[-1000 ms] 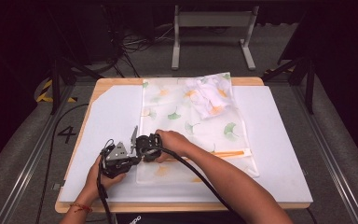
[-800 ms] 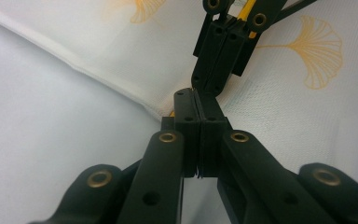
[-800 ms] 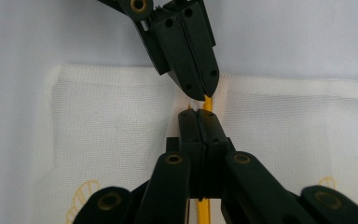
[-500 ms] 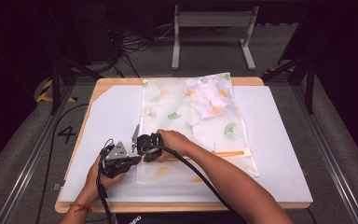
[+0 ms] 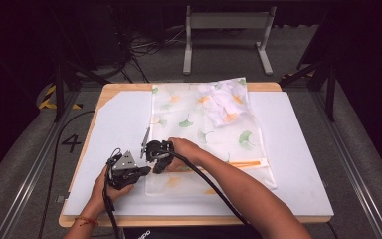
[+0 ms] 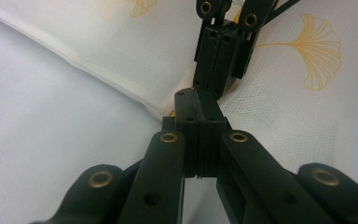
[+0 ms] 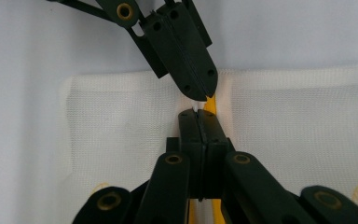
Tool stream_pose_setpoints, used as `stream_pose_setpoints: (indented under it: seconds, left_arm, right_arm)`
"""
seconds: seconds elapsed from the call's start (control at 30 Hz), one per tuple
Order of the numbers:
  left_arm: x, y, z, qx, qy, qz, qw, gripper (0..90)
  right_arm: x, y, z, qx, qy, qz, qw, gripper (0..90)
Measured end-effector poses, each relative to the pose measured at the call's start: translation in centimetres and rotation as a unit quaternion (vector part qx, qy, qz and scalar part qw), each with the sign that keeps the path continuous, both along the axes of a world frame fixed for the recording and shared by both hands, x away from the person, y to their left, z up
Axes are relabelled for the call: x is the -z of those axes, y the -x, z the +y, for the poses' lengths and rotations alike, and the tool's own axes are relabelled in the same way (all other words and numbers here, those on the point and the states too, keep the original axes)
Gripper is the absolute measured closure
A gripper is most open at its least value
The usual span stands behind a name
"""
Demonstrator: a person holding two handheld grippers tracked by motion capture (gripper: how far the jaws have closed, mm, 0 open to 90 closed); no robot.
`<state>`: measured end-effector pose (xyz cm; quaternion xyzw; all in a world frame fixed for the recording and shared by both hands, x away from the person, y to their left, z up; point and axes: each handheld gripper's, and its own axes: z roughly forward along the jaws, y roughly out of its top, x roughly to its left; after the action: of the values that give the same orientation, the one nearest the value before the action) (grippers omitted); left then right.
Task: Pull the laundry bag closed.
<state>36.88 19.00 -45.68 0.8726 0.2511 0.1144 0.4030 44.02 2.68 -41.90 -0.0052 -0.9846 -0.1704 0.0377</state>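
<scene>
- On the left part of the worktop (image 5: 109, 124), a white sheet covers the wood, and a hand holds the left tool (image 5: 146, 170) low over it.
- Seen from the left tool's own camera, the left tool (image 6: 198, 100) has its two black jaws pressed flat together. Their tips sit right at the corner of the mesh bag (image 6: 279, 112). Whether a bit of the bag's edge is pinched between them, I cannot tell.
- Just right of that, the right tool (image 5: 155, 168) comes in from the other hand, and its tip meets the left tool's tip at the same spot.
- From the right tool's own camera, the right tool (image 7: 198, 114) has its jaws closed tight too. They lie on the yellow zip strip (image 7: 210, 105) at the bag's edge. The strip runs under the jaws, so I cannot tell if they grip it.
- The mesh bag (image 5: 204, 134) lies flat in the middle of the worktop. It is thin and white, with green and orange leaf prints. Its near left corner is where both tools meet.
- Farther right and toward the back, a crumpled white cloth (image 5: 224, 102) lies at the bag's far end.
- An orange strip (image 5: 246, 163) lies across the bag near its right edge.
</scene>
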Motion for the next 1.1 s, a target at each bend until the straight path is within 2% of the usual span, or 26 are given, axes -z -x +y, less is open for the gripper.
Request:
stream_pose_setpoints:
  seconds: [0.07,0.2,0.5,0.9,1.1]
  left_arm:
    - [0.0,0.0,0.0,0.001,0.001,0.001,1.0000,90.0]
    - [0.0,0.0,0.0,0.002,0.000,0.000,1.0000,90.0]
    - [0.0,-0.1,0.0,0.001,0.000,0.005,1.0000,90.0]
    - [0.0,-0.1,0.1,0.000,0.005,0.005,1.0000,90.0]
    - [0.0,-0.1,0.1,0.000,0.007,0.006,1.0000,89.0]
  right_arm:
    - [0.0,0.0,-0.1,0.003,-0.004,0.004,1.0000,89.8]
    - [-0.2,0.3,0.1,-0.008,0.009,-0.011,0.9999,89.9]
    - [-0.5,0.7,-0.5,-0.002,0.011,-0.021,0.9997,89.9]
    - [-0.5,0.7,-1.3,0.002,-0.012,-0.026,0.9996,89.9]
    - [-0.7,0.8,-1.5,0.005,-0.008,-0.030,0.9995,89.8]
